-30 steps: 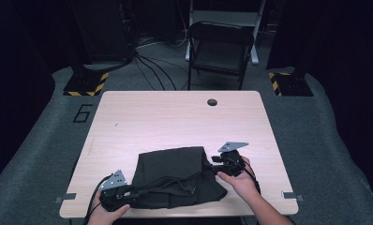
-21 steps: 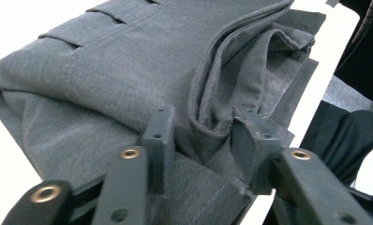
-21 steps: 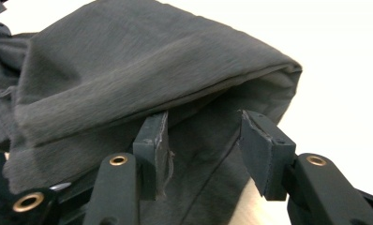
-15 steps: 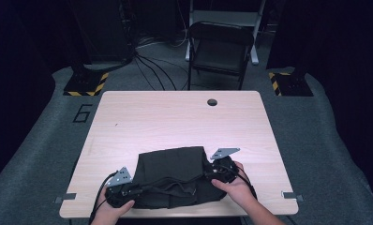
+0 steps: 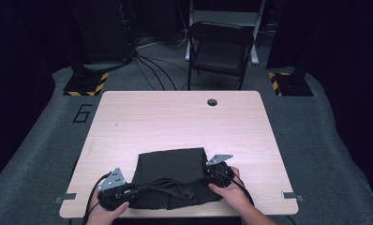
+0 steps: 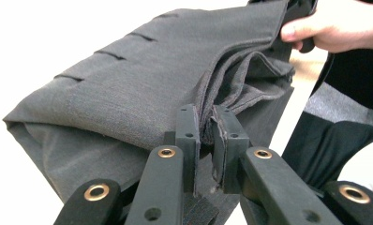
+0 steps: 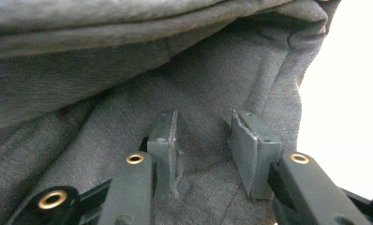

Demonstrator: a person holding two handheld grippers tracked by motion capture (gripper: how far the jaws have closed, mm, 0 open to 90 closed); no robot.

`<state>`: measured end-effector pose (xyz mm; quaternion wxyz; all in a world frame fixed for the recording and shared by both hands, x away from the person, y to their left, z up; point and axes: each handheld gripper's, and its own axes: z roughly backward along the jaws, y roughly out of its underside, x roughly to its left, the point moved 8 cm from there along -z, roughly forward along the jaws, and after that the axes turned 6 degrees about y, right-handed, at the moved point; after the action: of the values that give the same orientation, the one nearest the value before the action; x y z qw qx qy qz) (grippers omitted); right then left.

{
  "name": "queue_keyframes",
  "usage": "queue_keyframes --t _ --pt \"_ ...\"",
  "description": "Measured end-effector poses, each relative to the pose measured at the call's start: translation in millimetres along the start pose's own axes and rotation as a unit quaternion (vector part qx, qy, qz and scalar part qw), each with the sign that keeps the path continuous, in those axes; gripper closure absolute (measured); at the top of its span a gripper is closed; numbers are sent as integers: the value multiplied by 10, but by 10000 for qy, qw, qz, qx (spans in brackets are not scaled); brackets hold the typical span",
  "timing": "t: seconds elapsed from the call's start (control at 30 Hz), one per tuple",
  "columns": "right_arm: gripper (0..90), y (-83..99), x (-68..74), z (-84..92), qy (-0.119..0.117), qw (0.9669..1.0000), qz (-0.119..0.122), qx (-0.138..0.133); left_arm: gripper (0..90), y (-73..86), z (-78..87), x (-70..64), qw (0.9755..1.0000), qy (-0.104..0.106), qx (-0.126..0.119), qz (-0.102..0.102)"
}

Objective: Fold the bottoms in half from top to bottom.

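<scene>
Dark folded garment (image 5: 171, 176) low centre on the tabletop (image 5: 175, 122), my left tongs (image 6: 207, 136) pinching its layered edge tight, my right tongs (image 7: 204, 140) parted, cloth lying between them, ungripped.

Dark surroundings, overexposed gripper-view backgrounds, soft focus

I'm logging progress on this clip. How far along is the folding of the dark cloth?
Done: the dark cloth already lies doubled in layers near the front edge of the table. In hand: the left tool is pinched on a layered edge of it, while the right tool is open with fabric between its jaws. Left: the right side is not yet gripped, and the near edge looks bunched, so probably another fold or smoothing.
</scene>
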<state>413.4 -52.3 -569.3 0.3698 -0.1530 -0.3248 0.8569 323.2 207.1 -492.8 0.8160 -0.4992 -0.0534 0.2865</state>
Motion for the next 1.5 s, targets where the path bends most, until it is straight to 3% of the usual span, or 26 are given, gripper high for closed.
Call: queue_keyframes --t 0.03,0.17,0.27,0.33,0.47,0.57,0.67,0.77,0.93,1.03,1.1,1.3,1.5 --pt "633 7 11 15 -41 9998 -142 161 820 11 6 -4 10000 15 28 -10" --pt "648 2 -20 9 -20 9998 -117 127 819 179 -51 -26 9993 134 323 94" --pt "643 7 -28 15 -75 9998 -144 96 818 303 -116 -8 9984 200 439 302" --pt "603 3 -14 18 -182 9993 -310 99 818 353 -149 -9 9978 239 500 355" --pt "567 -29 -17 72 -335 9987 -342 200 816 402 -167 12 9969 280 611 399" --pt "570 -95 -70 209 -301 9987 -375 158 812 427 -176 17 9970 245 565 470" --pt "569 -203 -166 362 -243 9989 -389 -49 781 391 -152 6 9974 269 464 475" --pt "561 -327 -186 501 -269 9982 -472 -251 691 308 -86 -13 9982 272 323 432" --pt "543 -492 -39 593 -440 9976 -238 -479 574 124 13 52 9995 68 82 306" --pt "532 -555 114 589 -578 9970 -108 -507 498 91 -18 174 9988 -138 123 454" --pt "523 -567 183 565 -656 9966 -36 -507 476 102 -80 229 9980 -152 189 578" --pt "487 -452 398 427 -826 9956 297 -325 410 238 -215 278 9976 -262 447 464" --pt "454 -276 483 343 -763 9958 492 -141 348 362 -232 316 9964 -408 508 546"
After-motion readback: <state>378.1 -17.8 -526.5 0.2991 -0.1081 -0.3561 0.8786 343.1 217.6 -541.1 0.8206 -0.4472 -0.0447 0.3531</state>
